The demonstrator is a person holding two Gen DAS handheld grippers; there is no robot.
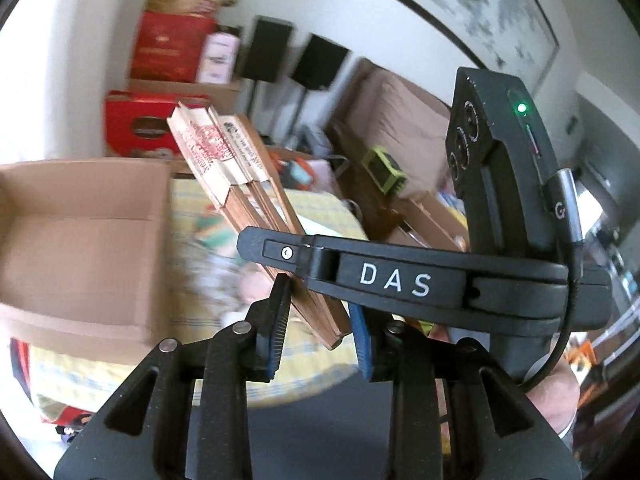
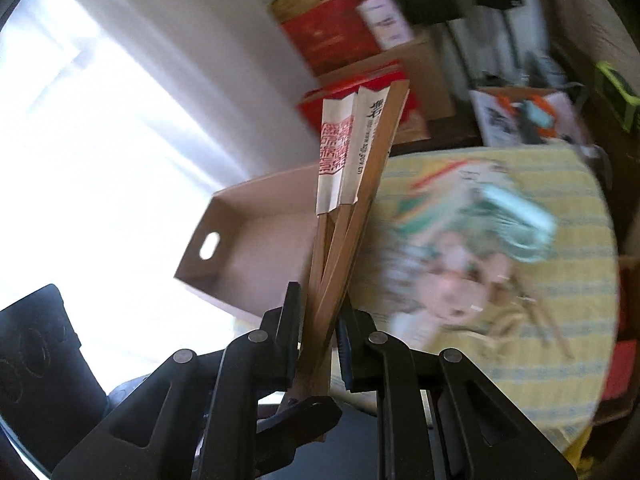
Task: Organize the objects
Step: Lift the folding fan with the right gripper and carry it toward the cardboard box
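Above the yellow checked tablecloth, a folded paper fan with wooden ribs and red seal printing is held in the air by both tools at once. The left gripper has its blue-padded fingers closed narrowly on the fan's lower ribs near the pivot end, while the right gripper clamps the same bundle of ribs, its body crossing just in front of the left one in the left wrist view. The fan leans toward the open cardboard box, which sits on the cloth just beside it and looks like the likely place for it. As a judgement, the main risk is the double grip: if one tool pulls or twists while the other is clamped, the thin ribs could splay, crack, or slide out of the pads, and the paper leaf could tear. In the right wrist view the ribs are already fanning slightly apart, so a loose pinch may let one slip. A printed picture sheet lies on the cloth beside the box, too blurred to read. Beyond the table stand stacked red cartons, two black speakers, a brown sofa and a framed picture; none stands between fan and box.
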